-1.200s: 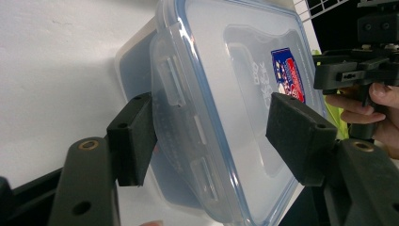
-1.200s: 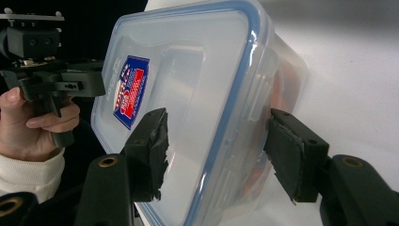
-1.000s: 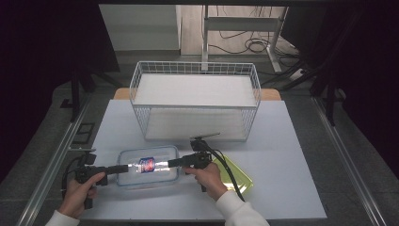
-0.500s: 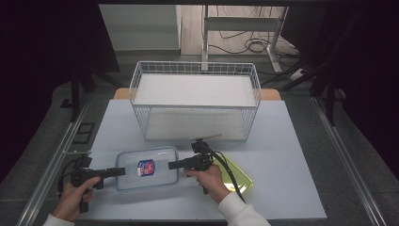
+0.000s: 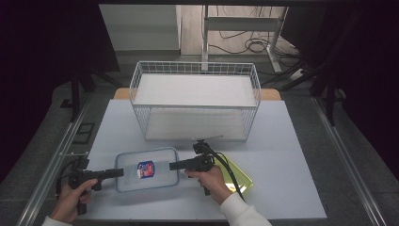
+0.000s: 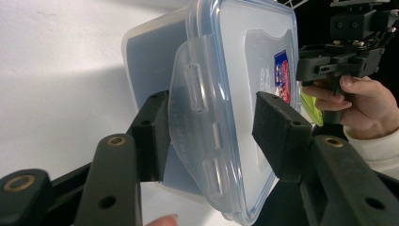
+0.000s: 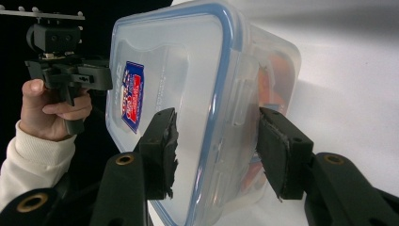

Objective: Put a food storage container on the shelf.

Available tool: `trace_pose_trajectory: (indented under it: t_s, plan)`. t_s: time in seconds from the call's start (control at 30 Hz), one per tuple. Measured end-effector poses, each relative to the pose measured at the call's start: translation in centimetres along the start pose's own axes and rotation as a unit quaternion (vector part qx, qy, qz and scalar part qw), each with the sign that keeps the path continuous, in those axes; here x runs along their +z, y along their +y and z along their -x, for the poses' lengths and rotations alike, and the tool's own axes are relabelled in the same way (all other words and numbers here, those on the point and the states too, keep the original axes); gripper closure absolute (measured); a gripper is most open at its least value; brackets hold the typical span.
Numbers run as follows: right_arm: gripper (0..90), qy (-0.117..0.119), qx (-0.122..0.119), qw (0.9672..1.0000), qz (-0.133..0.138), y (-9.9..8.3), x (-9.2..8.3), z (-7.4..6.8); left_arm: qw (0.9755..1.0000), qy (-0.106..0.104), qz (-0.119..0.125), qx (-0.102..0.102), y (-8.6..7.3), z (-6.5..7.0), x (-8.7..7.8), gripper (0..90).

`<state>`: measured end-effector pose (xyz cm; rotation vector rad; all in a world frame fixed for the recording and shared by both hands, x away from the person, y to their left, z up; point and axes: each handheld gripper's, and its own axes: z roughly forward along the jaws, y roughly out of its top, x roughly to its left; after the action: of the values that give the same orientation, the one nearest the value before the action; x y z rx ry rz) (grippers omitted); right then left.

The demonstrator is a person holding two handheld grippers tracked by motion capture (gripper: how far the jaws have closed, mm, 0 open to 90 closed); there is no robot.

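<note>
Narrowing from both ends, the jaws of the left claw and the right claw have just been closing around the clear rectangular plastic container with a blue-rimmed lid, which is seen lying flat on the near part of the pale tabletop. In the left gripper view a side latch flap of the container is bracketed by the left claw's pads, with a clear gap on the lid side, so no grip is yet made. In the right gripper view the opposite latch is straddled the same way, the pads standing half open and apart from the plastic. Compared with a second ago, the claws have been drawn back to the container's two short ends, where before they reached over the lid. It is judged that the latches are about to be pinched, either to seal or to lift the box. Just beside the right hand, a yellow-green flat plastic lid is seen. Farther back, a white wire basket stands, well apart and not in the way.
</note>
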<state>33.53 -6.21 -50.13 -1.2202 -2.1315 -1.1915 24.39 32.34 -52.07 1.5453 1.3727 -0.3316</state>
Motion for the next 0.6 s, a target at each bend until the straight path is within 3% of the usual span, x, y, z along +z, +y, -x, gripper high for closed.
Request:
trace_pose_trajectory:
  t_s: [0.4, 0.6]
  plan:
    - [51.3, -0.004, 0.006, 0.9999, 0.009, -0.34, -0.16, -0.24, 1.0000, 0.003, 0.008, -0.004, -0.05, 0.28, -0.04, 48.4]
    - [52.0, -0.006, 0.005, 0.9999, 0.015, -0.56, -0.48, -0.44, 0.9999, 0.009, 0.011, 0.006, 0.07, 0.94, -0.09, 49.0]
